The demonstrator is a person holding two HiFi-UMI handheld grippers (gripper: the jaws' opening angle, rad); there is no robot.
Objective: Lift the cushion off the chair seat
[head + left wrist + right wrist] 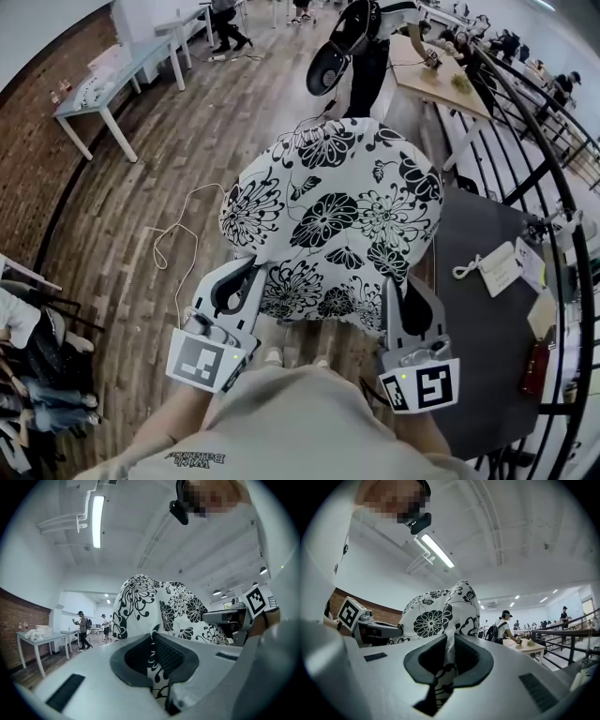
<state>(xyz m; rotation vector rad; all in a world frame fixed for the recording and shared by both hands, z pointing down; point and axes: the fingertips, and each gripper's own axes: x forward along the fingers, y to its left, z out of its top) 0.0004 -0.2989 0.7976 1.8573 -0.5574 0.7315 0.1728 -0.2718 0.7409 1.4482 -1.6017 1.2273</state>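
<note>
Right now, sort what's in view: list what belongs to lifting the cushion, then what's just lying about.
In the job:
floral cushion, gripped at its near edge
left gripper, shut on it
right gripper, shut on it

Lying about:
white cable on the floor
paper tag on the dark table
white table at the far left

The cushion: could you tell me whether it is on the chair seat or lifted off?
Lifted off: the left gripper and right gripper are shut on the cushion, held up clear of the chair.
</note>
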